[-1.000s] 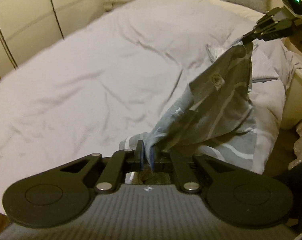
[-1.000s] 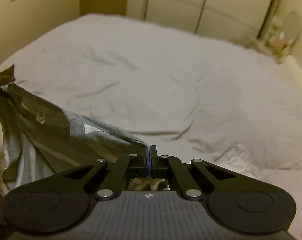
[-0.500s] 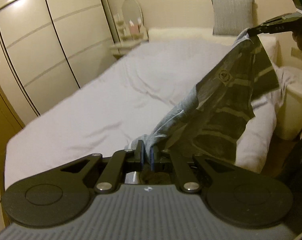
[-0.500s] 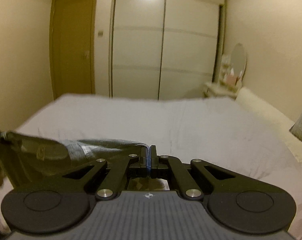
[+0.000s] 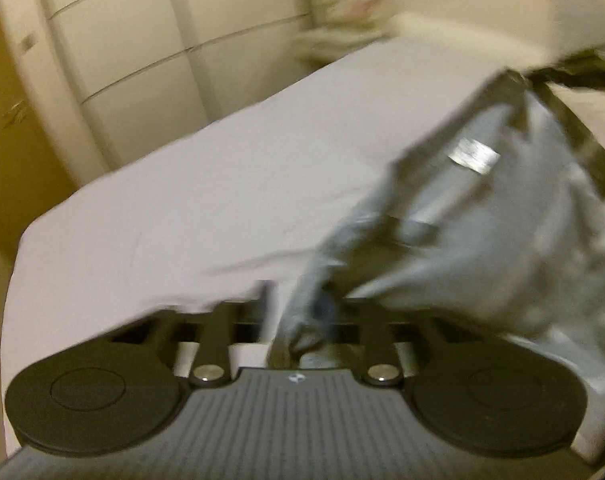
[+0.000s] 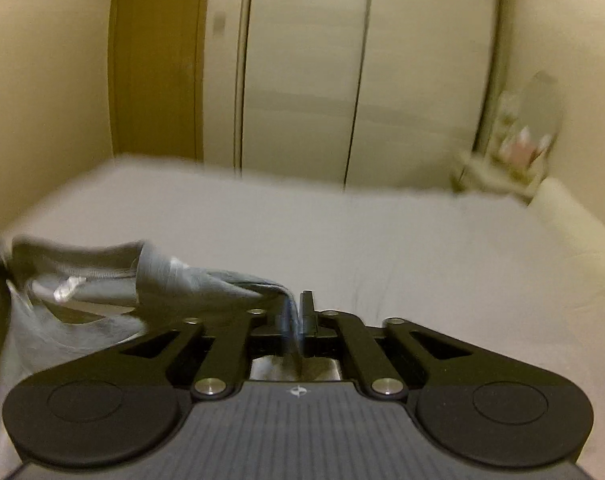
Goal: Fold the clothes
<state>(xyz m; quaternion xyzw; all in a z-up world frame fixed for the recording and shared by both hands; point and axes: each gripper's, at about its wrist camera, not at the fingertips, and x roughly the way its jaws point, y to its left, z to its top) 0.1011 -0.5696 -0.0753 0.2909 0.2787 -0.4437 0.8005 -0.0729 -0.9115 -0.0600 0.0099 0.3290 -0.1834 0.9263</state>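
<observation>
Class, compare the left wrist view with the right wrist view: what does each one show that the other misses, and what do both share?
Only the left wrist view: the left gripper clamped on the grey garment, and the far right gripper as a dark blur. Only the right wrist view: the right gripper shut on the garment's edge, and the brown door. Both: the garment with its label, the bed, the wardrobe.

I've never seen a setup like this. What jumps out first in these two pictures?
The grey garment catches the eye first: it hangs in the air above the bed, stretched between two black grippers. The left gripper pinches one edge at the bottom of its view; the right gripper pinches another, and the cloth trails off to the left there. Behind the bed stands a pale wardrobe.
</observation>
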